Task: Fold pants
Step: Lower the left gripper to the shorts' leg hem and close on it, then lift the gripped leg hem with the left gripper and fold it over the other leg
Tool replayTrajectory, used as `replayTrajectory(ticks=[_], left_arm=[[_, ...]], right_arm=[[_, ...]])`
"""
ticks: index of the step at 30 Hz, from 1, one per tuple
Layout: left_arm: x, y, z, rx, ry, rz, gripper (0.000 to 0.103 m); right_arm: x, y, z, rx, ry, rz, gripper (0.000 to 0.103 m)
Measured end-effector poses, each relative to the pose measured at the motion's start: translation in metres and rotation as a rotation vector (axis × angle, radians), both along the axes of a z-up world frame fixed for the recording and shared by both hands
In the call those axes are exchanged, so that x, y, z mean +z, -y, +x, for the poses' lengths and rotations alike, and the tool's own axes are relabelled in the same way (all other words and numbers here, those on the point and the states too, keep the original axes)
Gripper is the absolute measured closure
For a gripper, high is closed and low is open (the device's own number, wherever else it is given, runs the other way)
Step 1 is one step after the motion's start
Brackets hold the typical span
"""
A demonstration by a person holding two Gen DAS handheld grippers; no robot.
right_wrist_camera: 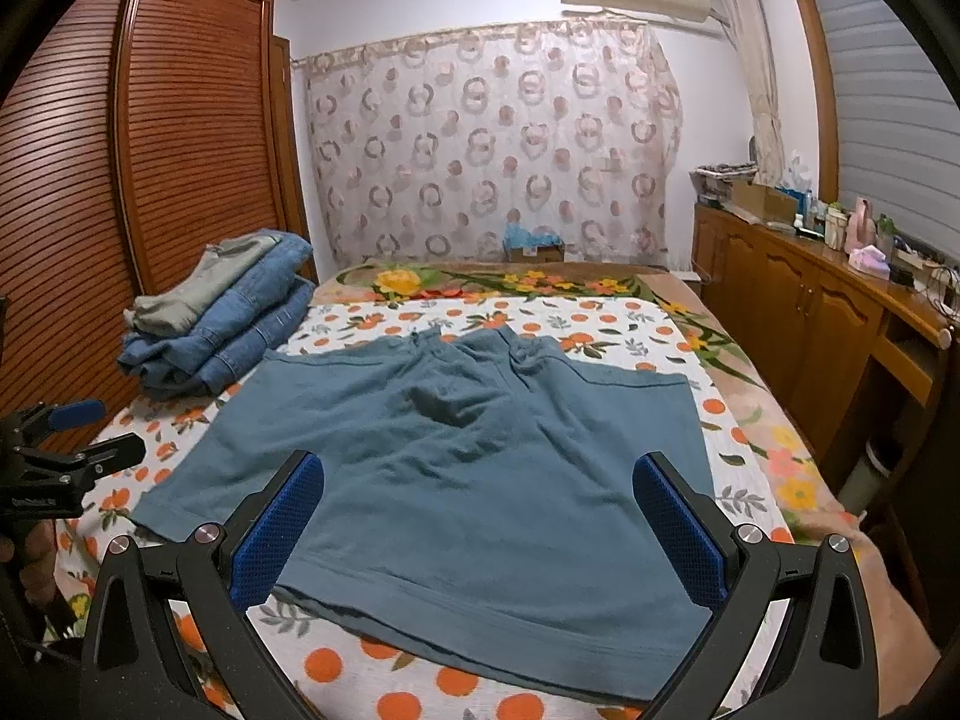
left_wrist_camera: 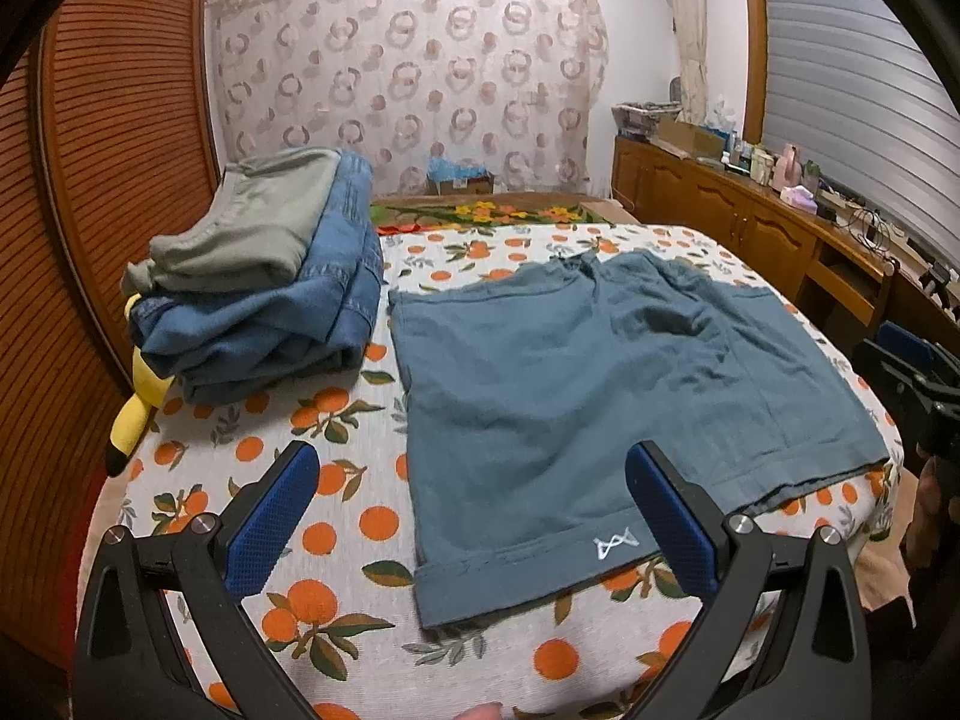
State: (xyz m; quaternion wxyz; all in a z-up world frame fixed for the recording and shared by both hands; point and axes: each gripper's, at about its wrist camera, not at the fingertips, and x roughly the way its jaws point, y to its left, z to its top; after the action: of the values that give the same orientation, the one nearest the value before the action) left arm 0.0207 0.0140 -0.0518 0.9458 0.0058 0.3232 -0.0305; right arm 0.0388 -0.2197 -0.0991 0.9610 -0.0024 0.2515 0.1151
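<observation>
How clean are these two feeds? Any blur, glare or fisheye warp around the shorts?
Left wrist view: the teal shorts are sharp, with even indoor light and no glare; the wardrobe bows strongly at the edge. Right wrist view: the shorts are sharp in the centre, softer at the near hem; dark vignette in the corners. Both claws, left and right, are in focus.

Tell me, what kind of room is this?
Most likely a bedroom. Teal shorts lie on a bed with an orange-fruit print sheet, beside a tall brown louvered wooden wardrobe, and a patterned lace curtain covers the far wall.
</observation>
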Motion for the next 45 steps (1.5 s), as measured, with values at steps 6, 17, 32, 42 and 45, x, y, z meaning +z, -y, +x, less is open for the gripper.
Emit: replayTrajectory(ticks=[6, 17, 32, 42, 45], left_arm=[[-0.013, -0.012, 0.002, -0.022, -0.044, -0.011, 0.001], [-0.044, -0.026, 0.004, -0.04, -0.138, -0.027, 0.026], [-0.054, -0.028, -0.004, -0.103, -0.189, -0.067, 0.067], [-0.04, -0.022, 0.0, -0.153, -0.144, -0.095, 0.094], [-0.029, -0.014, 0.004, -0.182, -0.124, -0.095, 0.095]], right_arm=[[-0.001, -0.002, 0.004, 0.004, -0.028, -0.026, 0.0], [-0.004, 0.002, 0.015, -0.009, -0.145, -0.071, 0.0], [0.011, 0.003, 0.0, -0.014, -0.162, -0.075, 0.0], [0.009, 0.021, 0.001, 0.017, -0.167, -0.057, 0.004], [0.012, 0.024, 0.003, 0.026, -0.162, -0.055, 0.008]])
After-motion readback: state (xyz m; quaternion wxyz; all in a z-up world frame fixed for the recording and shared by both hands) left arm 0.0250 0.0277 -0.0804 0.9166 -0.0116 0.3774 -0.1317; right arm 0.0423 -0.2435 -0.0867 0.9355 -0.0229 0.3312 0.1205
